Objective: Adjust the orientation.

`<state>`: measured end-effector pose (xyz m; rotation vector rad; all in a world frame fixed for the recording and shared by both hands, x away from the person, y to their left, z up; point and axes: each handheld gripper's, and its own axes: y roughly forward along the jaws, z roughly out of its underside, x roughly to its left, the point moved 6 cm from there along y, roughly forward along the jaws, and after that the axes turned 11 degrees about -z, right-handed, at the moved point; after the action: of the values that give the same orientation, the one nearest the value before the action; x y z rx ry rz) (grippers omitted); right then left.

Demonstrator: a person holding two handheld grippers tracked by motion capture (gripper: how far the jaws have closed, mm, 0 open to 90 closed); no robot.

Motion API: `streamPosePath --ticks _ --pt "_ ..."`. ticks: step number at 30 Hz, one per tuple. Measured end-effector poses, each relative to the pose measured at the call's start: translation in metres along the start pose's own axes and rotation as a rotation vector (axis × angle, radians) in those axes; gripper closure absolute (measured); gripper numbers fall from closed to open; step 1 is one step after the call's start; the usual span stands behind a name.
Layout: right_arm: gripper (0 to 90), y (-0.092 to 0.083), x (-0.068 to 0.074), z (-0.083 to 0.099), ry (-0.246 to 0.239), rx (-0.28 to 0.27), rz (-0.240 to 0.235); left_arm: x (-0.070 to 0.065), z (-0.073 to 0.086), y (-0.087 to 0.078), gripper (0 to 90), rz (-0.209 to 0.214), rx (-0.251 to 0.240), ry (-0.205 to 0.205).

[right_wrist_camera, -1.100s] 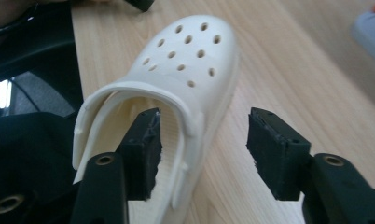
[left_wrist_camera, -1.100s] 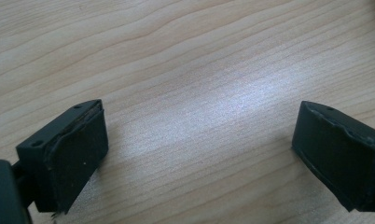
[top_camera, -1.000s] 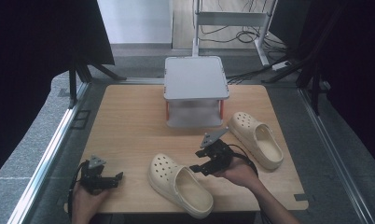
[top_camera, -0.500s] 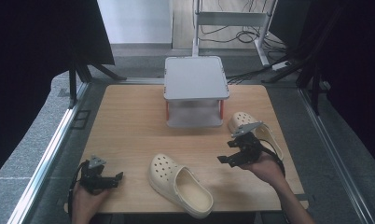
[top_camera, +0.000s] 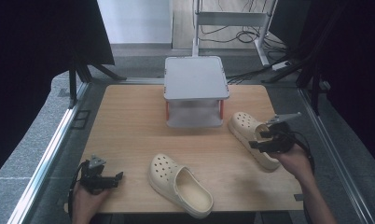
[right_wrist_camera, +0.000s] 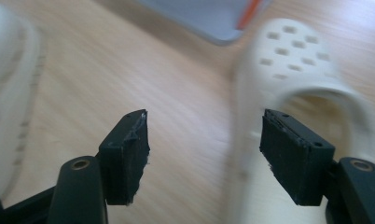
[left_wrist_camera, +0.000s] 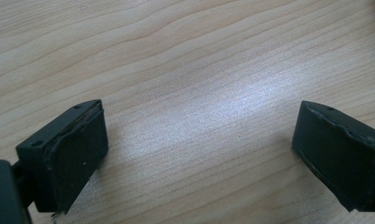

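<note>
Rightward since 1 second ago, my right gripper now hovers over the far clog. My left gripper gapes wide, empty, above the table. Right gripper view: jaws apart, empty, the clog's opening just ahead.

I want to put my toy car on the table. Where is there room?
The table's left half is bare wood, from the shelf down to the left gripper. The right side is crowded: one clog under the right gripper, another clog front middle.

Left gripper low, jaws wide apart; right gripper raised, jaws parted
</note>
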<state>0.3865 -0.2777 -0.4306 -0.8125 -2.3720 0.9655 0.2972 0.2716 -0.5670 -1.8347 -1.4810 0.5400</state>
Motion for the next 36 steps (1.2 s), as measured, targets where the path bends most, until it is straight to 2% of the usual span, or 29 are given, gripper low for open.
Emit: streamPosePath --ticks 5,8,12,18,23,29,36 --pt "33.5 -0.009 -0.031 0.005 0.042 0.003 0.069 0.0 0.0 0.0 3.3 -0.001 0.0 -0.001" --pt "35.2 -0.008 -0.047 0.007 0.082 0.001 0.081 0.0 0.0 0.0 3.3 -0.001 0.0 -0.001" --pt "36.9 -0.002 -0.067 0.009 0.119 0.007 0.103 0.0 0.0 0.0 3.3 -0.001 0.0 -0.001" --pt "38.1 0.014 -0.092 0.01 0.142 0.035 0.13 0.0 0.0 0.0 3.3 -0.001 0.0 -0.001" --pt "38.9 0.028 -0.106 0.012 0.156 0.061 0.146 0.0 0.0 0.0 3.3 -0.001 0.0 -0.001" --pt "41.9 0.045 -0.115 0.015 0.166 0.082 0.153 0.0 0.0 0.0 3.3 -0.001 0.0 -0.001" --pt "50.3 0.058 -0.124 0.015 0.189 0.071 0.153 0.0 0.0 0.0 3.3 -0.001 0.0 -0.001"
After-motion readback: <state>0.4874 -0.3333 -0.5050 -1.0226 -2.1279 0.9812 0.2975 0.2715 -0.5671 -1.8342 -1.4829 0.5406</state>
